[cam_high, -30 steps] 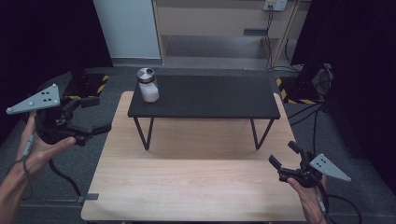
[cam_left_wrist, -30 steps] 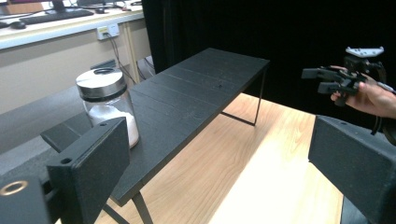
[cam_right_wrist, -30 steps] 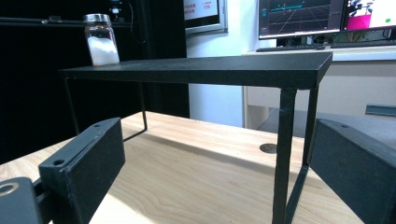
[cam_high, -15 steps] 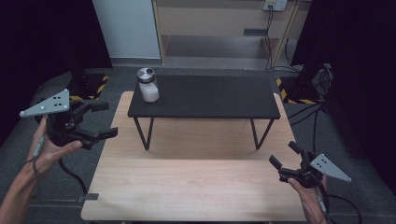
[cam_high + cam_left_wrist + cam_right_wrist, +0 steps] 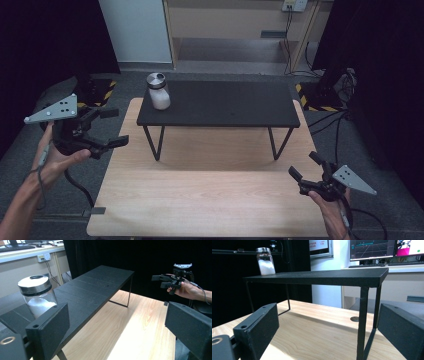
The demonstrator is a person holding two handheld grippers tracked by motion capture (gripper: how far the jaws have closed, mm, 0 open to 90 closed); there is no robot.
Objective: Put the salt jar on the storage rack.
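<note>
A glass jar with a metal lid, half full of white powder, stands at the left end of a low black shelf on thin legs. The shelf rests on the far half of a light wooden table. My left gripper hovers open off the table's left edge, level with the shelf and apart from the jar, with nothing between its jaws. My right gripper is open and empty over the table's near right corner, pointing under the shelf. The jar shows far off there.
Behind the table are a wooden cabinet and a white panel. Cables and striped floor markers lie at the right. The other hand's gripper appears across the table in the left gripper view. Monitors glow behind the shelf.
My left gripper has drifted right, closer to the table's left edge, staying open. The right gripper and the jar have not moved.
</note>
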